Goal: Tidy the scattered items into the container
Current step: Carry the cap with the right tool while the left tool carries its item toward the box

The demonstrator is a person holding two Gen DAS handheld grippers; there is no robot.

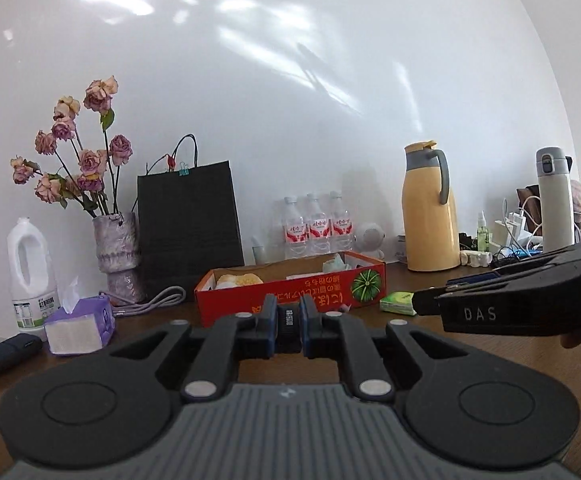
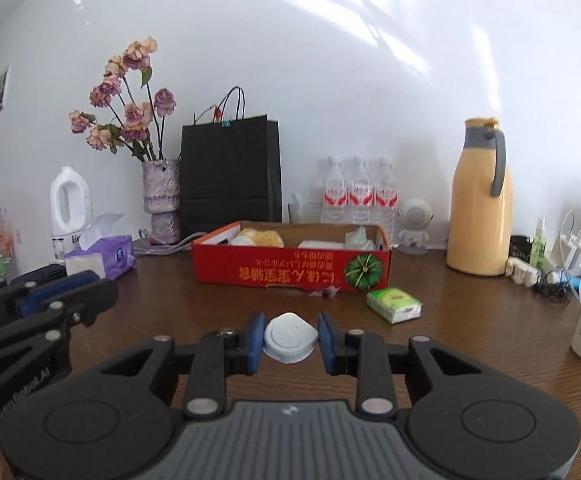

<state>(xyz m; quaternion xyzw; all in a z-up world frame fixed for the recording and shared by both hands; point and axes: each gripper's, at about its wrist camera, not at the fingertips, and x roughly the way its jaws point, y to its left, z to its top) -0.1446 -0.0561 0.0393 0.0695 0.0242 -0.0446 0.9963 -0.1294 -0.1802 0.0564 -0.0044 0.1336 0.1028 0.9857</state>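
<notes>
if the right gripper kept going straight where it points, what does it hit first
Probably the front wall of the red box: the right gripper, shut on a white disc, aims at it across bare table. Depth is hard to judge.

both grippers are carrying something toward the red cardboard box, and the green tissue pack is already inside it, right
Not quite. The right wrist view shows the small green tissue pack lying on the brown wooden table, in front of the red cardboard box, not inside it. The rest holds.

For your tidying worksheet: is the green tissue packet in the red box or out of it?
Out. The green tissue packet lies on the wooden table, just off the red cardboard box's front right corner.
</notes>
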